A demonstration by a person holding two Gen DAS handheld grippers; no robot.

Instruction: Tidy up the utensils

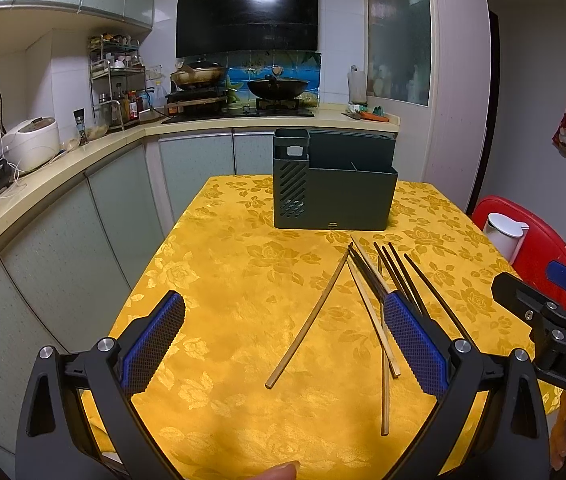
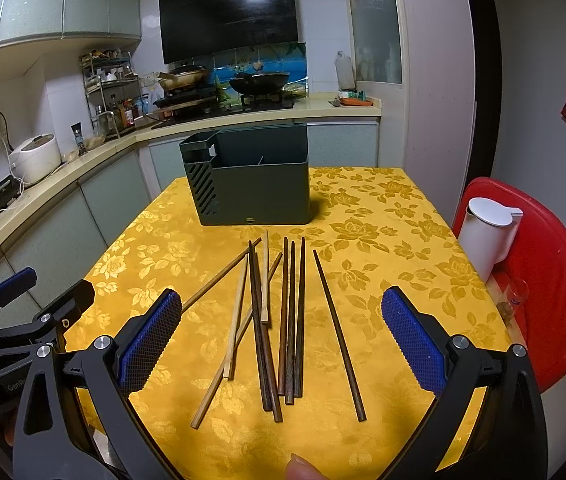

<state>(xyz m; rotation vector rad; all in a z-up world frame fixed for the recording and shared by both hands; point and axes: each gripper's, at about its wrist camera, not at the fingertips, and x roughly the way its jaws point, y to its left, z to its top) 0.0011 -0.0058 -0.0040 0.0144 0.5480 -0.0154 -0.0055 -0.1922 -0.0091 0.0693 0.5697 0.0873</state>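
The left claw point(image 1: 283, 336) stands wide, its blue ribbed pads point(image 1: 151, 348) far apart and clamping nothing; it hovers above the tabletop under a yellow floral-patterned cloth point(image 1: 219, 280), with a pale bamboo chopstick point(image 1: 309, 318) lying in the gap between the pads. The right claw point(image 2: 281, 336) is equally wide and empty, poised over the scattered chopsticks. A fingertip point(image 2: 303, 468) shows at 6 o'clock in the right wrist view, and another point(image 1: 279, 471) at 6 o'clock in the left.

From the right wrist camera, the left claw's black frame sits at 9 o'clock; from the left wrist camera, the right one juts in at 3 o'clock.

The dark wooden chopsticks point(image 2: 293, 320) lie in a loose bundle on the cloth, one dark stick point(image 2: 339, 336) apart toward 3 o'clock, and the pale bamboo ones point(image 2: 239, 316) crossing each other toward 9 o'clock — all just in front of the dark green rectangular plastic utensil holder point(image 2: 259, 184), which stands upright at 12 o'clock. Its visible open compartments look empty, though the slotted side section cannot be seen into.

A white lidded kettle point(image 2: 487, 236) rests on a red plastic stool point(image 2: 551, 280) at 3 o'clock.
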